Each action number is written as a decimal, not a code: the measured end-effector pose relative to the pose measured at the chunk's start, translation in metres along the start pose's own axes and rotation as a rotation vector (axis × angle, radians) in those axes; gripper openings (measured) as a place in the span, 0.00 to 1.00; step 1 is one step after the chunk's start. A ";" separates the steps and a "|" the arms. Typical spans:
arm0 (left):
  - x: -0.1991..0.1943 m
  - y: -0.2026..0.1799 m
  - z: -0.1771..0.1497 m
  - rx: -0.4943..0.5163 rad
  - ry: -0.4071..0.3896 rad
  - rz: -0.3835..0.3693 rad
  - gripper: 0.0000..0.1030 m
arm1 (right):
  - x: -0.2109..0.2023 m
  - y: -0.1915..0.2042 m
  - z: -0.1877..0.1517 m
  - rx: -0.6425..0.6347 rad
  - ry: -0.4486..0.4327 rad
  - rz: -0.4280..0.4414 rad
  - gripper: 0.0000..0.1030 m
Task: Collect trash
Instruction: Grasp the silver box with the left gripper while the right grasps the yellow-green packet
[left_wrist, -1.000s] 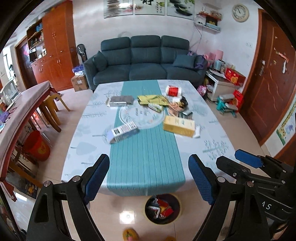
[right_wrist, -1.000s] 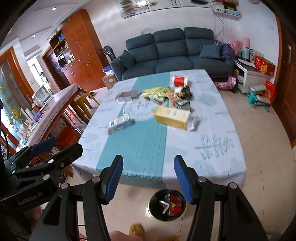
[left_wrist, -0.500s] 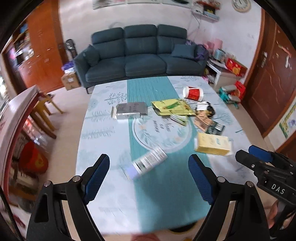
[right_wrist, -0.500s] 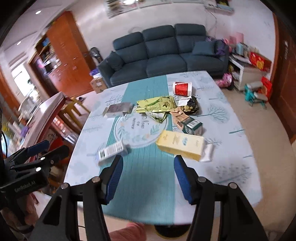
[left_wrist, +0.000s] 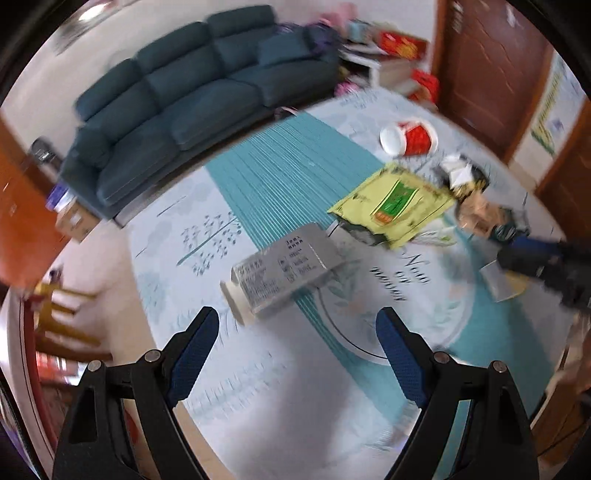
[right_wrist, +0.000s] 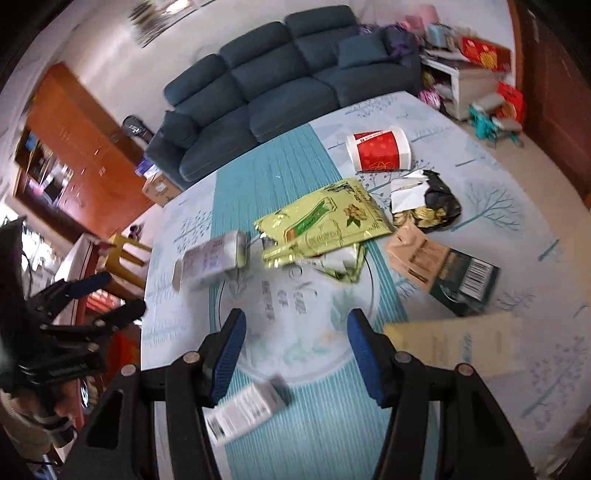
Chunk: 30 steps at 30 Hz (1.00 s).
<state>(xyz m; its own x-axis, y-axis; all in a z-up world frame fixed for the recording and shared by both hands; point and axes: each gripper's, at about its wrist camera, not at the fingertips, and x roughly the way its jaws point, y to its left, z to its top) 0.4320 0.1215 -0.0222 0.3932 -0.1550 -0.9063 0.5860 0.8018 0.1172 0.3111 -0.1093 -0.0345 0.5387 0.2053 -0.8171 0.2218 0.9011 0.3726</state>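
Trash lies on a table (left_wrist: 295, 413) with a teal runner. A grey box (left_wrist: 284, 271) lies just ahead of my open, empty left gripper (left_wrist: 295, 350); it also shows in the right wrist view (right_wrist: 210, 260). A yellow-green foil bag (left_wrist: 393, 201) (right_wrist: 321, 225), a red and white paper cup (left_wrist: 410, 138) (right_wrist: 380, 149) and a black wrapper (right_wrist: 432, 201) lie farther back. My right gripper (right_wrist: 293, 354) is open and empty above the table's middle, with a small barcode box (right_wrist: 243, 411) below it and a tan box (right_wrist: 454, 347) at its right.
A dark blue sofa (right_wrist: 280, 77) stands behind the table. A brown bag and dark green box (right_wrist: 443, 266) lie at the right. A wooden cabinet (right_wrist: 77, 155) and yellow stools (left_wrist: 59, 317) are at the left. A door (left_wrist: 491, 62) is at the right.
Both grippers have moved forward and down over the table, so the trash looks much nearer. The floor bin has dropped out of view. Both stay open.
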 end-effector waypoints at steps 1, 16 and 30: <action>0.011 0.004 0.004 0.026 0.023 -0.020 0.83 | 0.006 -0.001 0.005 0.017 0.000 0.000 0.56; 0.109 0.013 0.032 0.313 0.137 -0.095 0.83 | 0.085 -0.025 0.052 0.325 0.049 0.059 0.56; 0.143 0.022 0.050 0.259 0.202 -0.149 0.83 | 0.124 -0.026 0.046 0.467 0.103 0.060 0.56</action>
<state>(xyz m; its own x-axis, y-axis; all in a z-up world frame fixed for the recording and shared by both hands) 0.5368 0.0876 -0.1291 0.1570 -0.1207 -0.9802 0.7968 0.6018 0.0535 0.4099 -0.1249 -0.1250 0.4836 0.3099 -0.8186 0.5468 0.6233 0.5590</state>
